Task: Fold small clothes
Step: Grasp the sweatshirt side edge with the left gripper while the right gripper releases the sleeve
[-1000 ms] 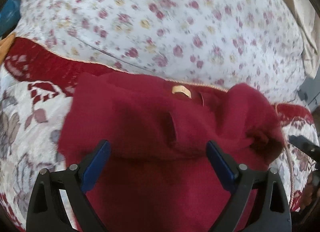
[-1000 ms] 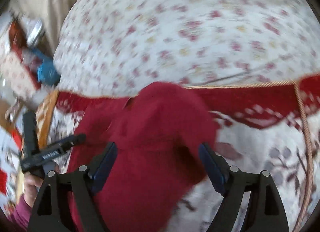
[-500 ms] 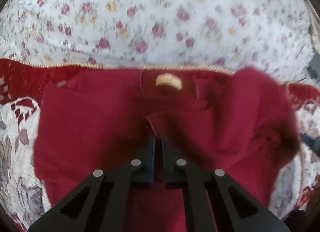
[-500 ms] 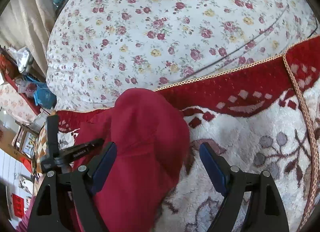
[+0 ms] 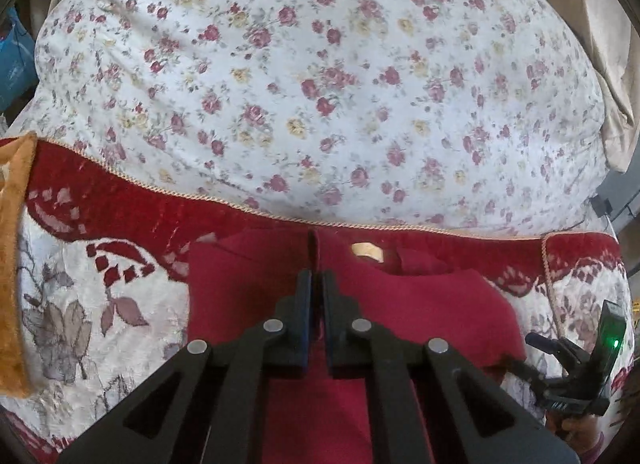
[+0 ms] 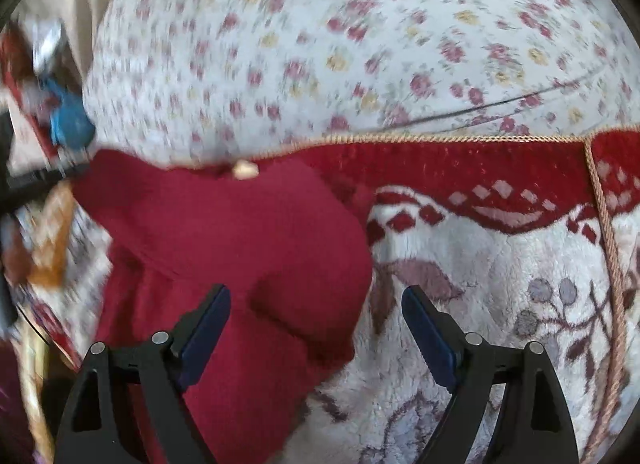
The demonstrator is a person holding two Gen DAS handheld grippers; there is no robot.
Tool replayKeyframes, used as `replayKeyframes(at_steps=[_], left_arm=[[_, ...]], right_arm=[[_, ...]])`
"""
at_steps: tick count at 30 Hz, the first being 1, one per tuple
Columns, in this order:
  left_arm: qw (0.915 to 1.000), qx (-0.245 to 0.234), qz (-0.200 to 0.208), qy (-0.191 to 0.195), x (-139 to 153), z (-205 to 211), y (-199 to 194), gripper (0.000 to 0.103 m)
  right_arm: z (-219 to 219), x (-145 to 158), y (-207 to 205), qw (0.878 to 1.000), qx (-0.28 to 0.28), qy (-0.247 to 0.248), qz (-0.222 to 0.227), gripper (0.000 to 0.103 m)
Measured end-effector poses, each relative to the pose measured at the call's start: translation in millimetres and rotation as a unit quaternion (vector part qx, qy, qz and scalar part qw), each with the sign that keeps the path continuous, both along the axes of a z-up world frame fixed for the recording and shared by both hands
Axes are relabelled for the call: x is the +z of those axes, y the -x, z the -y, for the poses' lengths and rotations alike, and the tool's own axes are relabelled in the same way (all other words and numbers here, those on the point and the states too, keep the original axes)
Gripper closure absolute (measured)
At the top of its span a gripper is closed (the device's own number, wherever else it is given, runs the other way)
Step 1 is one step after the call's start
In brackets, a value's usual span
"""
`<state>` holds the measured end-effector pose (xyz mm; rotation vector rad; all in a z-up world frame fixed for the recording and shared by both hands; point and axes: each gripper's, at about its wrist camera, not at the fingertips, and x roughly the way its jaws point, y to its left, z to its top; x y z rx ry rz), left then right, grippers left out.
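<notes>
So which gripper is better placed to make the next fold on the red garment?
Probably the left. The left gripper is shut on the red garment, near the tan label, so it could carry the cloth over. The right gripper is open, hovering over the garment's edge, holding nothing.

A second ago the left gripper (image 5: pixel 316 284) stood wide open over the red garment (image 5: pixel 420 304); its jaws are now together, with a thin ridge of the cloth rising between them. The garment's right side, bunched into a raised hump a second ago, now lies flatter, and the tan label (image 5: pixel 366 251) sits further from the left wrist camera. The right gripper (image 6: pixel 316 324) now sits over the garment's right edge, and its view has turned blurry.
</notes>
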<state>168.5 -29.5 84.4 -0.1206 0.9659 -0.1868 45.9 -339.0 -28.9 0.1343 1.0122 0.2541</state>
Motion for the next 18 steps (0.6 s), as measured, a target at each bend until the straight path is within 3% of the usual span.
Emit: replayKeyframes(at_steps=[2,5,6,7,8,9,11,13,14,15,17,18], left_arm=[[1.0,0.005,-0.007,0.001,-8,-5,3,0.098],[0.9996,0.012,-0.023,-0.005,-27,-15,6,0.098],[0.9995,0.016,-0.028,-0.006,-33,-18,7,0.098],[0.9992,0.02,-0.033,-0.007,-39,-21,8,0.098],[0.9988,0.029,-0.04,-0.008,-48,-28,9,0.098],[0.9983,0.036,-0.044,-0.009,-54,-32,10,0.098],[0.9969,0.056,-0.055,-0.006,-67,-47,12,0.098],[0.995,0.072,-0.067,0.012,-79,-62,16,0.098],[0.994,0.08,-0.071,0.021,-83,-69,19,0.098],[0.993,0.087,-0.074,0.029,-89,-75,22,0.098],[0.9915,0.092,-0.08,0.044,-98,-82,26,0.098],[0.9912,0.093,-0.082,0.046,-101,-84,26,0.098]], right_arm=[[-7,1,3,1.0,0.017,0.021,0.008,0.012],[-3,0,1,1.0,0.009,-0.003,0.007,0.012],[-4,-5,-1,1.0,0.01,-0.006,-0.002,0.016],[-7,-11,-3,1.0,0.024,-0.001,-0.015,0.026],[-14,-19,-3,0.998,0.047,0.011,-0.036,0.059],[-18,-24,-3,0.997,0.059,0.017,-0.049,0.068],[-23,-23,4,0.995,0.086,0.018,-0.048,0.068],[-16,-9,6,0.992,0.113,-0.03,-0.047,0.064],[-8,-4,5,0.991,0.112,-0.059,-0.044,0.053],[3,0,4,0.99,0.102,-0.094,-0.041,0.034],[29,5,-1,0.988,0.051,-0.14,-0.031,0.019],[40,4,-5,0.989,0.022,-0.147,-0.027,0.018]])
